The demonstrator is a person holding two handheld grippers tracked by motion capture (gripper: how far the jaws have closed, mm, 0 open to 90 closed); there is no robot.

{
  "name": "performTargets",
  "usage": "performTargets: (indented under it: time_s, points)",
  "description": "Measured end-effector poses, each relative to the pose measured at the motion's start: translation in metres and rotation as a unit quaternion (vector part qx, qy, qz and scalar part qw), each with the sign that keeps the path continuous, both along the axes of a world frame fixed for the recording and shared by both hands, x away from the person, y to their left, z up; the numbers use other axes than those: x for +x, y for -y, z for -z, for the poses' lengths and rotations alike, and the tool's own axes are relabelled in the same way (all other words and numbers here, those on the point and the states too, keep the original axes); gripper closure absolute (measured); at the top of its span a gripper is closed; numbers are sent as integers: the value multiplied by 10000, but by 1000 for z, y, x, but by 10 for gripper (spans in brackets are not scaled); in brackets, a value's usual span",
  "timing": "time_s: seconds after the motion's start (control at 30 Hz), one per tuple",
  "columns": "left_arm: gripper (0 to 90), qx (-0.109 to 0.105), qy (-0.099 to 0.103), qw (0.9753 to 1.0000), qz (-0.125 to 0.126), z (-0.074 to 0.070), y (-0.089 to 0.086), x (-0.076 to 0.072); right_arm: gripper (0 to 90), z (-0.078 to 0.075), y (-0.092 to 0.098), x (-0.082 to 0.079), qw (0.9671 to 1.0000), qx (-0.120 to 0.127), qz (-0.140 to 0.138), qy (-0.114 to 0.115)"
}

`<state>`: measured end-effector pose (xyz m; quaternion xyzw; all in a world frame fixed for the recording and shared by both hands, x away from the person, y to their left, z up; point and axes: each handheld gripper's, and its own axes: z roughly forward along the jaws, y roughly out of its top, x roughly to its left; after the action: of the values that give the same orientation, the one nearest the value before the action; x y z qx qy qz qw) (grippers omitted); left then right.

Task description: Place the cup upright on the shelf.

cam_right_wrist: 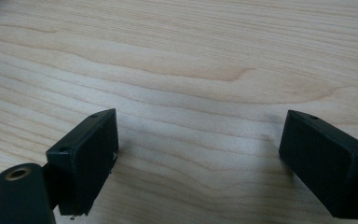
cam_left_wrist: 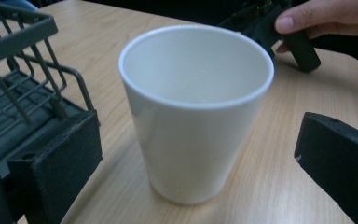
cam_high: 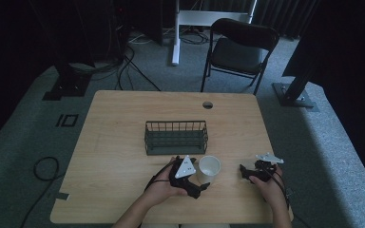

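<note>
Left tongs (cam_left_wrist: 200, 163) spread wide around plain white cup (cam_left_wrist: 196, 112), not touching; wire basket (cam_left_wrist: 23, 79) beside. Right tongs (cam_right_wrist: 200, 158) spread apart over bare wooden surface (cam_right_wrist: 191, 60).

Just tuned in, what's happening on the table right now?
A person works at the table with a gripper in each hand. The left gripper has its jaws open on either side of the white cup, which stands upright on the table just in front of the wire basket; there is a gap on both sides, so it isn't gripped yet. The right gripper rests off to the side, jaws open over bare wood. The cup looks empty.
</note>
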<state>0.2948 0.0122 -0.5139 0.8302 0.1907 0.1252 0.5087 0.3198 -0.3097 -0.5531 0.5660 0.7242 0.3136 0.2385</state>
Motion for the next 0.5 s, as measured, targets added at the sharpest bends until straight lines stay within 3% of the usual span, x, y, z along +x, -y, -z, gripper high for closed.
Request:
performTargets:
  time_s: [0.5]
  points:
    - [10, -210, 180, 9996, -4, -3, 21, 8, 114, 0, 0, 0, 10000, 3, 1, 0]
